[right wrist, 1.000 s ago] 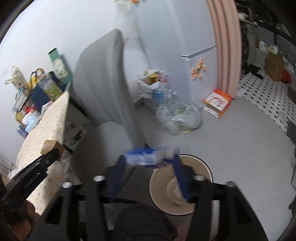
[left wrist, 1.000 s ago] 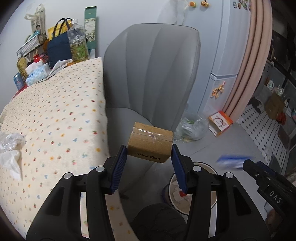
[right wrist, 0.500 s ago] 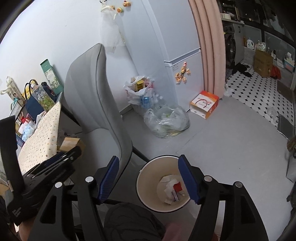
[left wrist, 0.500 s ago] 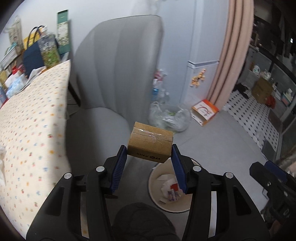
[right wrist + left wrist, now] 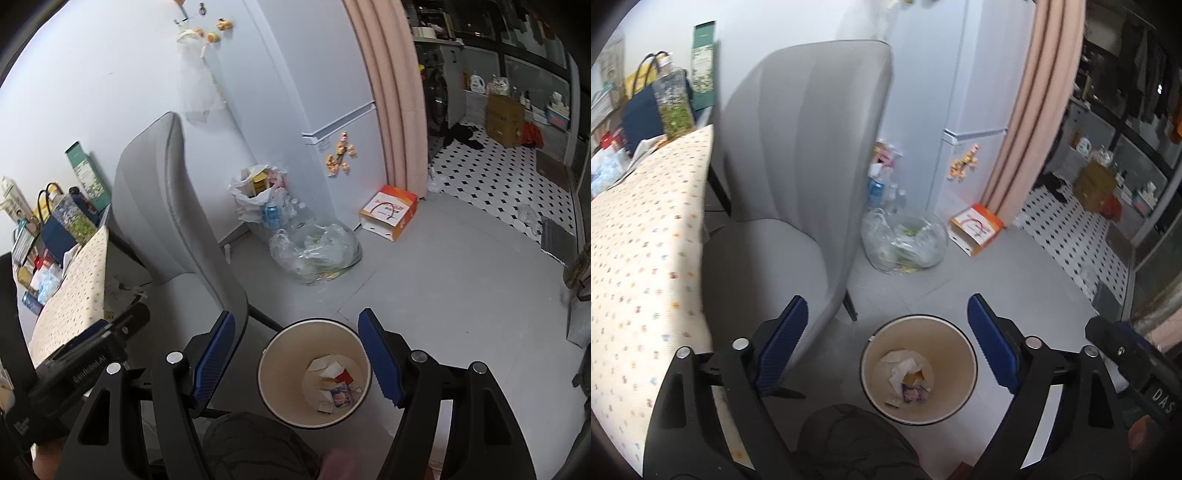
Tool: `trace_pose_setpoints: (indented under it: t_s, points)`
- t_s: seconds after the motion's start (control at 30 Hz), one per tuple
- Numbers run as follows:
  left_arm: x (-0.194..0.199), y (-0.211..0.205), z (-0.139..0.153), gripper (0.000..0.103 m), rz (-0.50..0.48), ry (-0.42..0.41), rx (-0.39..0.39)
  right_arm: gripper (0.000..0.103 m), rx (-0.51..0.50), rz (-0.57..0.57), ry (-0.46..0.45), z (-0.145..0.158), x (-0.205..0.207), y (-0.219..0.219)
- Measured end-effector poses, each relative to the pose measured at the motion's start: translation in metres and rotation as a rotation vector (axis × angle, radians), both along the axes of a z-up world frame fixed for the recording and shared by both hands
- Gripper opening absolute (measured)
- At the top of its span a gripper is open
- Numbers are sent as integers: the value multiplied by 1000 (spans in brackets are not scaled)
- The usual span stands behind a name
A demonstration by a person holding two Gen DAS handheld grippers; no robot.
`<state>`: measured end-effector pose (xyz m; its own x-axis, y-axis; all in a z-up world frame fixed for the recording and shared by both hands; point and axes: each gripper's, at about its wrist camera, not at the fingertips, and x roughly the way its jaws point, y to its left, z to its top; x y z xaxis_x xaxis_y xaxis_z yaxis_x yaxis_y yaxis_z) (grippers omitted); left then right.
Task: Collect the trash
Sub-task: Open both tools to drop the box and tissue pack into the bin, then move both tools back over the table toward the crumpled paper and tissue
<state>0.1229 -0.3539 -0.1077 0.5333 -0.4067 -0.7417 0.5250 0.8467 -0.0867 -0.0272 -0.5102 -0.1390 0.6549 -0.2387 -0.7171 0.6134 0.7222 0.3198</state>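
- Our left gripper (image 5: 886, 332) stands wide apart with nothing between its blue pads (image 5: 783, 343) — its jaws have just been opening.
- Our right gripper (image 5: 297, 356) is also spread, empty, and its jaws have just been widening a little.
- Below both, near us on the grey floor, sits the round cream waste bin (image 5: 964, 373), seen in the right view between the right gripper's pads (image 5: 360, 369).
- Inside the bin lies the trash (image 5: 908, 380) — crumpled white paper, a red scrap and small printed wrappers at the bottom (image 5: 336, 387).
- To the left of the bin stands a grey upholstered chair (image 5: 798, 155), its dark leg just beside the bin's rim.
- Further left is a table with a dotted cloth (image 5: 642, 251), with a bottle and bags at its far end.
- Farther off, a clear plastic bag of bottles (image 5: 905, 243) rests on the floor beside the white fridge (image 5: 332, 110).
- To the right of that bag lies an orange and white box (image 5: 389, 212), near the pink curtain (image 5: 1030, 103).
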Motion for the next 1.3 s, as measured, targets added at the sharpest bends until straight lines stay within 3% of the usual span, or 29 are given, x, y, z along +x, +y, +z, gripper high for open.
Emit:
trace_pose_setpoints:
  t_s: [0.27,0.53,1.3]
  points:
    - [5,58,20,96,101,-52,-27,85,-51,80,-20,20,14,38]
    - [9,128,42,97,227,-89,-83,95,-98,177,-51,44,37,92]
    - [-16,302,74,97,484,-164,-209,95,-223,419,-119,104,60,236]
